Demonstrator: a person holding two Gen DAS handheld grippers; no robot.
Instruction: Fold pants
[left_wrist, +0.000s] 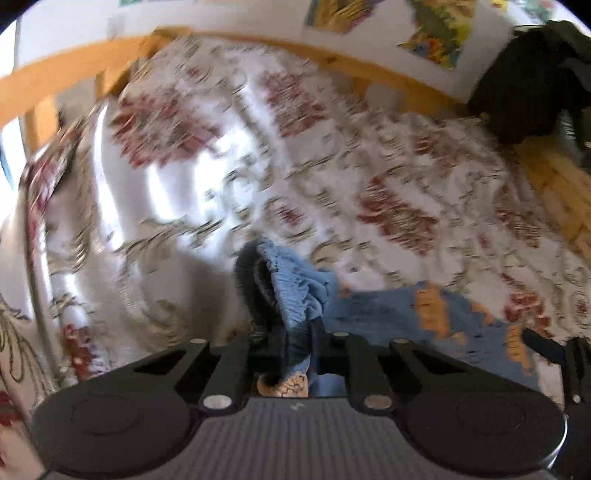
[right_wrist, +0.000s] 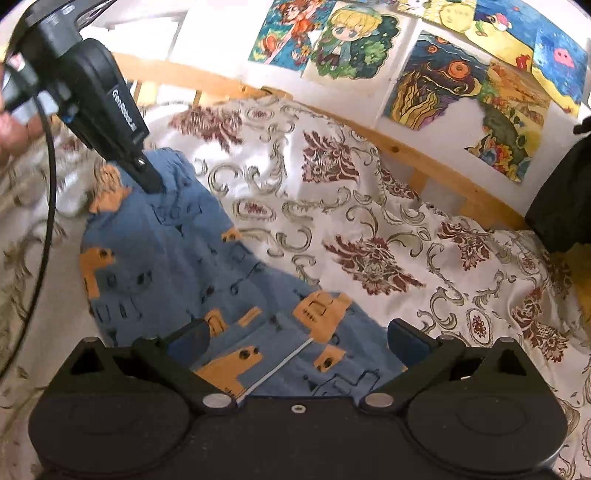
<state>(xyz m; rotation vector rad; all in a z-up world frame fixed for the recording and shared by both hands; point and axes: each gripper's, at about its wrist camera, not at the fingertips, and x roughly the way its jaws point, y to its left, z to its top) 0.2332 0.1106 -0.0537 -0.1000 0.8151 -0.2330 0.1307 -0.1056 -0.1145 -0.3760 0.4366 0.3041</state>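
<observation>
The blue pants (right_wrist: 177, 280) with orange blocks and little black marks lie spread on the bed, running from about 10 o'clock down to 6 o'clock in the right wrist view. The left gripper (right_wrist: 149, 181) is clamped on the gathered elastic waistband (left_wrist: 291, 295) — in its own view the bunched cloth sits pinched between the closed fingers at 6 o'clock. The right gripper (right_wrist: 299, 339) hovers over the lower end of the pants with its jaws wide apart, holding nothing.

The risk, as I judge it: the left view is badly smeared, which suggests fast motion, and a quick pull on one corner could drag the whole garment askew or slip the thick waistband out of the pinch. The glossy bedspread (right_wrist: 369, 221) offers little friction, so the free end may slide or wrinkle rather than stay put.

That floral cream-and-maroon spread covers a bed with a wooden rail (right_wrist: 436, 166); coloured drawings (right_wrist: 461, 92) hang on the wall at 1 o'clock, dark clothing (left_wrist: 528, 74) at 2 o'clock — in the left view.
</observation>
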